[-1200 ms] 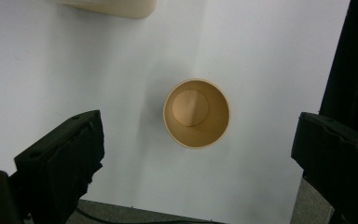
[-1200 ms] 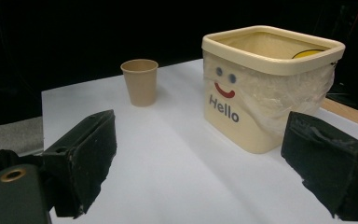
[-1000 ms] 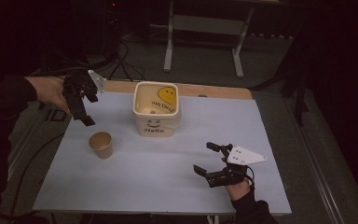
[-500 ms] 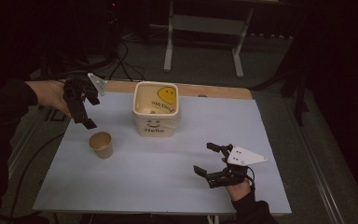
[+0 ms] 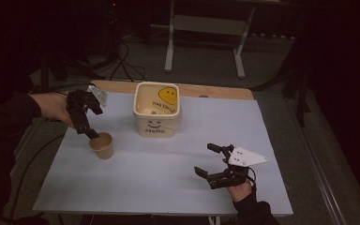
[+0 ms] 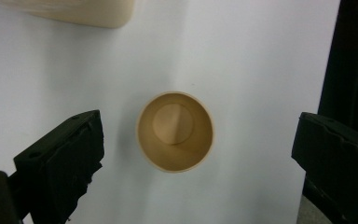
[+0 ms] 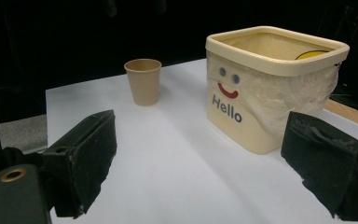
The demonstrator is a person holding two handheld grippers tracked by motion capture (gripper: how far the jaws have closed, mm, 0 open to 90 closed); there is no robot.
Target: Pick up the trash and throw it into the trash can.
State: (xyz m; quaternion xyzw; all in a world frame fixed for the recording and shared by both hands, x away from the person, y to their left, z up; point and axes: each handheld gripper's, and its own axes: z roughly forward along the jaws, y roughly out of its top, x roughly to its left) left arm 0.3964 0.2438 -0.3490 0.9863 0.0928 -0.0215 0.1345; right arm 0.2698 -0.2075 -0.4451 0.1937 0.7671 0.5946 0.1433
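Paper cup (image 5: 102, 145), small, tan and empty, stands upright on the white tabletop (image 5: 168, 187) near its left edge, seen from the high view. Directly above and slightly behind it hangs the left gripper (image 5: 88, 131), held in a person's hand and tilted down, one jaw tip close over the cup's rim. A cream square plastic tub (image 5: 157, 110) printed with a smiley face and "Hello" sits near the table's far middle, well apart from the cup. The right gripper (image 5: 211, 161) rests low at the near right, jaws spread, holding nothing.

From the left gripper view, looking straight down, the cup (image 6: 175, 131) lies between the two black jaws, which stand wide apart; neither touches it. It sits nearer the left jaw.

From the right gripper view, the cup (image 7: 143, 81) stands left of the tub (image 7: 272, 88), both beyond the open jaws.

Likely risk: the cup is light, so a descending jaw catching the rim, or an off-centre closing, could tip or crush it.
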